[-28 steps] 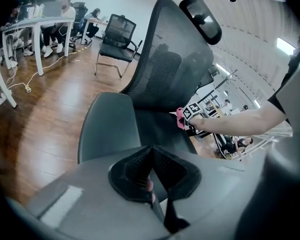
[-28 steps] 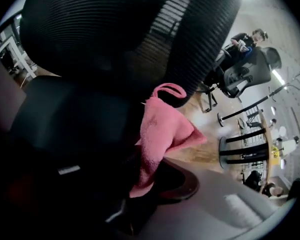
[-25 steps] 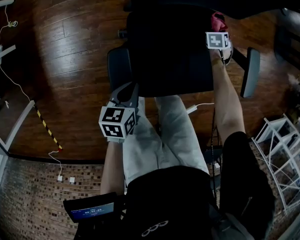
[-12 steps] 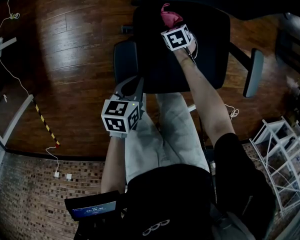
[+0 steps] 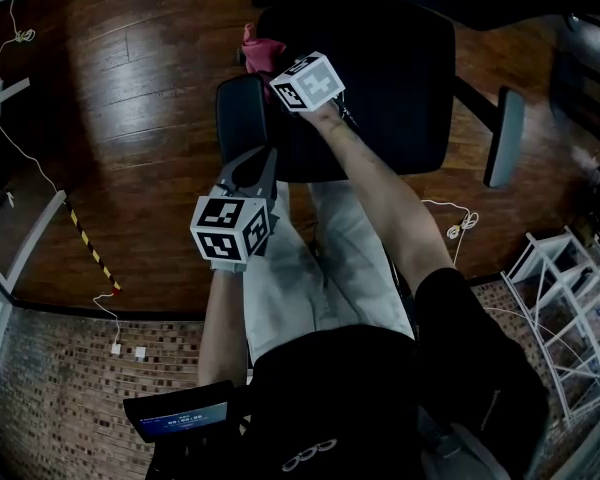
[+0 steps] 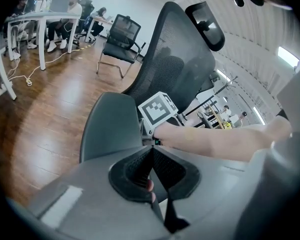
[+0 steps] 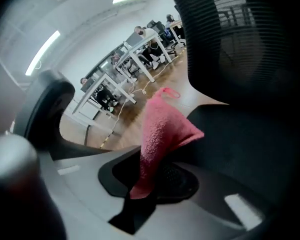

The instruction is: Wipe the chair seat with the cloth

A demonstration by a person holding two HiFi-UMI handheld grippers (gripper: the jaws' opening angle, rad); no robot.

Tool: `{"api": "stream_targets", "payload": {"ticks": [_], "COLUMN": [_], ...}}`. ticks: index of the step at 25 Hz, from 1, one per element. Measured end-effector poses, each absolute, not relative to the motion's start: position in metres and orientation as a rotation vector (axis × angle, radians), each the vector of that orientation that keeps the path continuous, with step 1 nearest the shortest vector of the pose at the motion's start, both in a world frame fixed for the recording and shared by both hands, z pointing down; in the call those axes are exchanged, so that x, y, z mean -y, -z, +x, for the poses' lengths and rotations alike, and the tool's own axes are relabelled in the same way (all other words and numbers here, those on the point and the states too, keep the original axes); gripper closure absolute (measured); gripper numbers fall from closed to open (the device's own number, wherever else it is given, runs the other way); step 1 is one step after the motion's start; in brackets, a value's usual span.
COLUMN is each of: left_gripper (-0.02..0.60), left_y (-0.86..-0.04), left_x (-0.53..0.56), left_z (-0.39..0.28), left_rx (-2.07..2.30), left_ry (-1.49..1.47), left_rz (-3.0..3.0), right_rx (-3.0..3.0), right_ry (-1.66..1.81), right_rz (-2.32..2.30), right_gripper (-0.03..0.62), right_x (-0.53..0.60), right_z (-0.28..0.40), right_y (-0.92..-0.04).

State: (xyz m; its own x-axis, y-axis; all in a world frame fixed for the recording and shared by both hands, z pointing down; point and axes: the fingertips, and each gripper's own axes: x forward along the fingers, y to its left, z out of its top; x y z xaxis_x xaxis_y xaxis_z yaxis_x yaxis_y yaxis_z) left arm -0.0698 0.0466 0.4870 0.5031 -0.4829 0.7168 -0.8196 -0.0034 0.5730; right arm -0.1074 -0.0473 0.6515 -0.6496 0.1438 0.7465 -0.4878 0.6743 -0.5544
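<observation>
Count: two claws, one cloth, one office chair with two armrest pads and one headrest.

Right claw [image 7: 157,171]: closed on the pink cloth [image 7: 162,129], which is pinched at its lower end and stands out forward of the claw in a folded peak. In the head view the cloth sits at the edge of the chair seat [image 5: 385,88] on that view's left, just beside the armrest pad [image 5: 238,118] on that side. Contact between cloth and seat cannot be confirmed.

Left claw [image 6: 151,154]: closed, pads together, nothing between them. It is held near the front edge of the seat, apart from the cloth, and points toward the mesh chair back [image 6: 175,69] and the headrest [image 6: 206,26].

Second armrest pad [image 5: 502,138]: on the far side of the seat, well apart from both claws.

Surface: the seat is dark and plain.

Room: dark wooden plank floor [image 5: 150,88]. On it lie white cables [image 5: 450,223] and a yellow-and-black striped strip [image 5: 90,248]. A white wire rack [image 5: 570,308] stands at the head view's right. The gripper views show white desks [image 6: 30,21] with seated people, and one further black chair [image 6: 121,34].
</observation>
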Motion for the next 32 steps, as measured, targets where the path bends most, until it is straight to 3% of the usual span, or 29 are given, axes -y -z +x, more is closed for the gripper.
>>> {"api": "stream_targets", "payload": {"ticks": [9, 32], "left_gripper": [0.588, 0.588], "left_y": [-0.489, -0.487], "left_x": [-0.045, -0.045], "left_z": [-0.075, -0.076], "left_rx": [1.145, 1.244], "left_ry": [-0.402, -0.455], "left_rz": [1.647, 1.666], "right_rx": [2.003, 1.567], "right_ry": [-0.949, -0.813], "right_rz": [0.427, 0.951], "right_gripper": [0.531, 0.531], "right_x": [0.069, 0.121], "right_z": [-0.036, 0.307], "right_y": [-0.675, -0.673]}}
